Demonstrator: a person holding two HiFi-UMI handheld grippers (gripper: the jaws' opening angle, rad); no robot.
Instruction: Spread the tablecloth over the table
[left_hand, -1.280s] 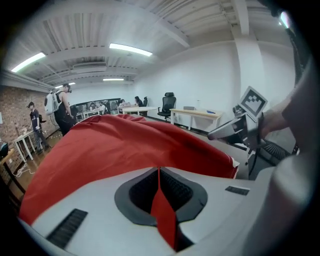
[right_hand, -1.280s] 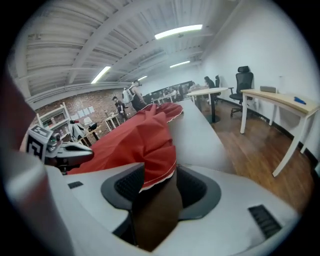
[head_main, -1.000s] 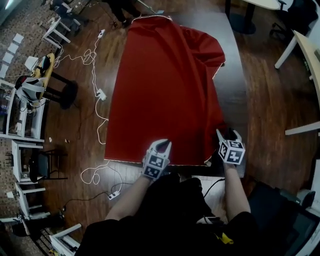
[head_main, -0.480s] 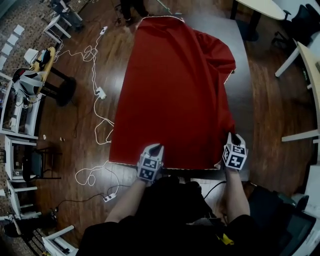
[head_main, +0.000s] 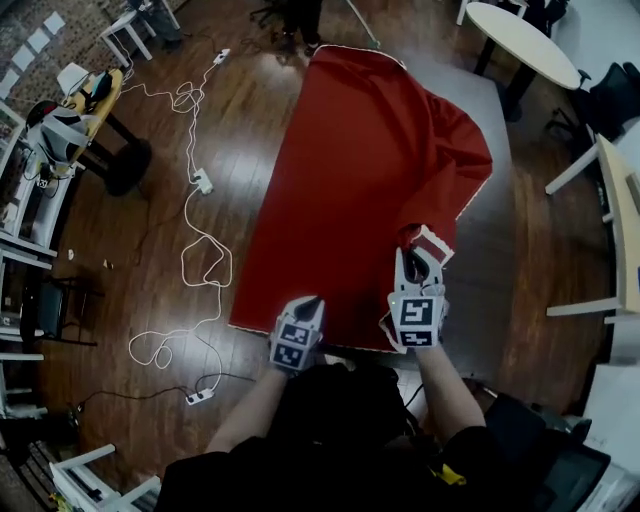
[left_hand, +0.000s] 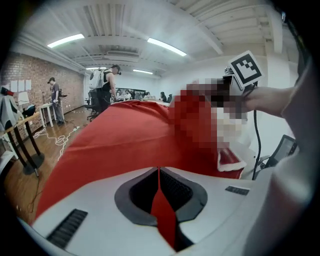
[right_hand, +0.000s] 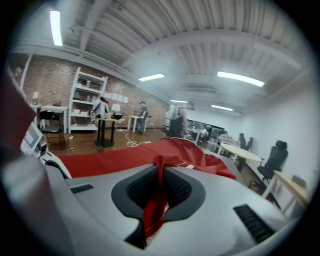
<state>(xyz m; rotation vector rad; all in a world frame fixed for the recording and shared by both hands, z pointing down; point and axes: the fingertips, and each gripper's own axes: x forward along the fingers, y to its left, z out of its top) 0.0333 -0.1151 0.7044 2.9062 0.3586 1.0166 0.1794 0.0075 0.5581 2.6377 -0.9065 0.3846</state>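
Observation:
A red tablecloth with a white hem lies along the dark table, bunched toward the far right, so the table's right strip is bare. My left gripper is at the cloth's near edge, shut on the red fabric, which runs between its jaws in the left gripper view. My right gripper is raised over the near right part of the cloth and is shut on a lifted corner. That corner shows pinched and hanging through the jaws in the right gripper view. The red cloth stretches away behind it.
White cables and power strips trail over the wooden floor at the left. A black stool and shelving stand further left. A round white table and a desk are on the right. People stand at the far end.
The right gripper has left the table's near right corner and swung up and leftward, with a corner of the cloth in its jaws. The left gripper has shifted a little along the near edge.

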